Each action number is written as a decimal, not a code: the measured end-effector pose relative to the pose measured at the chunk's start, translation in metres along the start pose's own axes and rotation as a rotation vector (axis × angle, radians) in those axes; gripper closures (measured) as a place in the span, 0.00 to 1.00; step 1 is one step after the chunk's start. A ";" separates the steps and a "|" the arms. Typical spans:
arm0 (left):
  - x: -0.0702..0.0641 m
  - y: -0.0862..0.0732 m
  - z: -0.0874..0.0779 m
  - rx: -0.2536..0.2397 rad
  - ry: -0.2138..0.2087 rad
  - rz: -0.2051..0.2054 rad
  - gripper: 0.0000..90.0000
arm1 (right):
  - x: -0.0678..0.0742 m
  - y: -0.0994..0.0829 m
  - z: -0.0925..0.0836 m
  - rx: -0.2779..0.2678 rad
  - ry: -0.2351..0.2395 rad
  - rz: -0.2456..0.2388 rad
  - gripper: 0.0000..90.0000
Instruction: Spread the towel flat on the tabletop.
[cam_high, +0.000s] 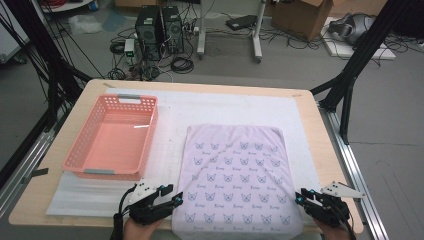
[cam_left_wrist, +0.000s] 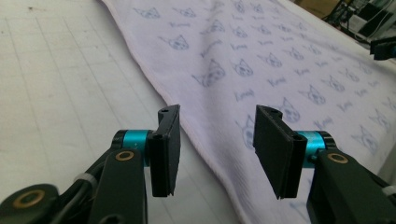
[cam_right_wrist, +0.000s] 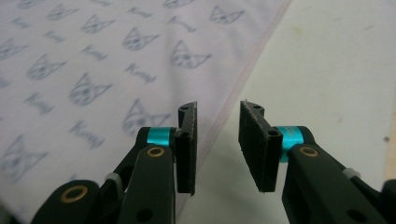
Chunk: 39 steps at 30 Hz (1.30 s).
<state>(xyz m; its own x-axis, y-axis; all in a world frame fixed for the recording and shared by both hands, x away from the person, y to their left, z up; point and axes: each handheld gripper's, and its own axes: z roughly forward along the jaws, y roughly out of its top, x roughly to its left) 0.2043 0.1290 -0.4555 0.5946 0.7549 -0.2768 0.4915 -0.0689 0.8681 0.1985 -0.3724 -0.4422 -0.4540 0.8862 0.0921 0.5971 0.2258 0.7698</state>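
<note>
Between the left fingers (cam_left_wrist: 217, 151), which stand apart and hold nothing, runs the left hem of the cloth (cam_high: 234, 172); the hem crosses the gap from upper left to lower right, with 1 finger over bare mat (cam_high: 105, 192) and the other over printed fabric. The right fingers (cam_right_wrist: 217, 147) are also parted and empty, a narrower gap than the left, straddling the right hem with cloth to their left and the pale worktop (cam_high: 320, 150) to their right. The cloth lies flat and spread ahead of both pairs of fingers, near the front edge, with the basket (cam_high: 114, 135) beyond the left fingers and well apart from it.

What could go wrong, as I judge it: the fabric is thin, so fingers closing from here might pinch only the hem's outer thread and let it slip, or catch the foam mat beneath along with it. If 1 side grips and the other misses, a lift would drag the cloth askew and bunch it.

The cloth is soft, pale lilac, rectangular, printed with small blue cat faces and script, and edged with a fine pink seam. The mat is white, faintly gridded foam. The basket is salmon plastic lattice, rectangular, with grey handles.
</note>
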 end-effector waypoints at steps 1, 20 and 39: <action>0.002 0.002 0.002 -0.002 -0.001 0.000 0.57 | -0.001 0.001 0.002 -0.003 -0.008 0.002 0.75; 0.035 0.064 0.064 0.003 0.003 0.069 0.54 | -0.005 0.014 0.017 -0.003 -0.019 -0.022 0.76; 0.074 0.103 0.124 0.038 0.089 0.079 0.58 | -0.013 0.037 0.036 -0.030 0.046 -0.045 0.68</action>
<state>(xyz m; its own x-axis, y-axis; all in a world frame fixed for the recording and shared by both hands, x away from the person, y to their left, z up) 0.3779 0.0967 -0.4376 0.5747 0.8007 -0.1689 0.4698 -0.1538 0.8693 0.2505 -0.3611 -0.4381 -0.5106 0.8555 0.0855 0.5556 0.2524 0.7922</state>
